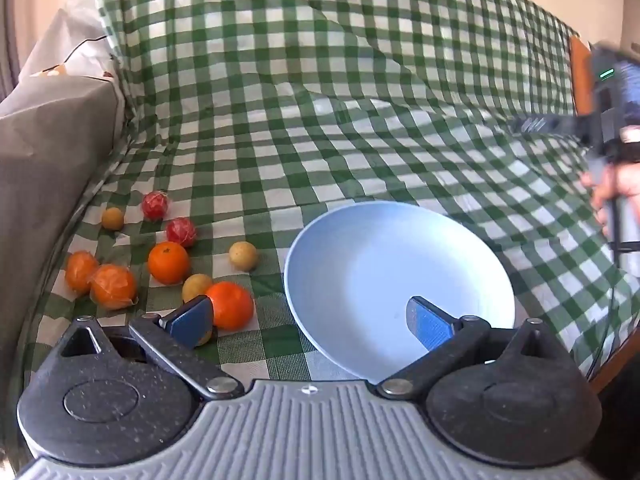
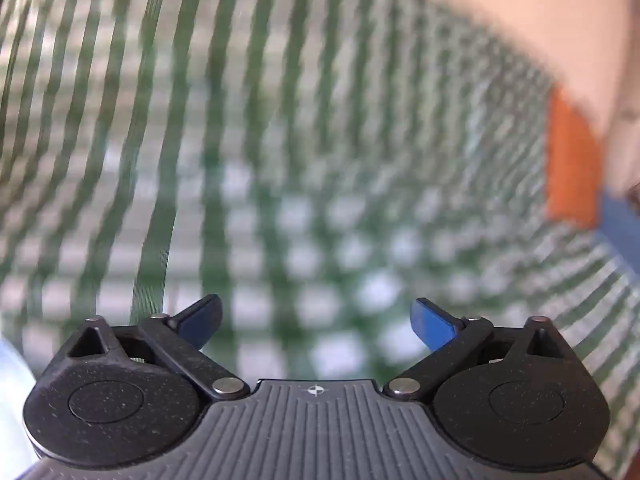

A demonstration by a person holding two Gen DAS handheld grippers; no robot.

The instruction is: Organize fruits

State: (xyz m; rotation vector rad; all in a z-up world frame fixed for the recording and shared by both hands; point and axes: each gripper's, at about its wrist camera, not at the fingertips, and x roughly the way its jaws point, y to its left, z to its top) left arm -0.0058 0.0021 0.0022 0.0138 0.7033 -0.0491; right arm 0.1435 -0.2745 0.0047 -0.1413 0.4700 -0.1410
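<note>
In the left wrist view, loose fruit lies on a green checked cloth [image 1: 320, 120]: several oranges, the nearest [image 1: 232, 304] beside my left finger, another [image 1: 168, 262] behind it, two in plastic wrap [image 1: 112, 286]; two red fruits [image 1: 181, 232]; small yellow fruits [image 1: 243, 255]. An empty pale blue bowl [image 1: 400, 276] sits right of them. My left gripper [image 1: 312, 322] is open and empty, its right finger over the bowl's rim. My right gripper [image 2: 318, 322] is open and empty over blurred checked cloth [image 2: 280, 160]; it also shows at the left wrist view's right edge [image 1: 608, 120].
A grey cushion [image 1: 48, 152] rises at the left beside the fruit. An orange-brown wooden edge [image 1: 580, 76] shows at the far right, also seen in the right wrist view [image 2: 572, 160]. The cloth climbs up a backrest behind the bowl.
</note>
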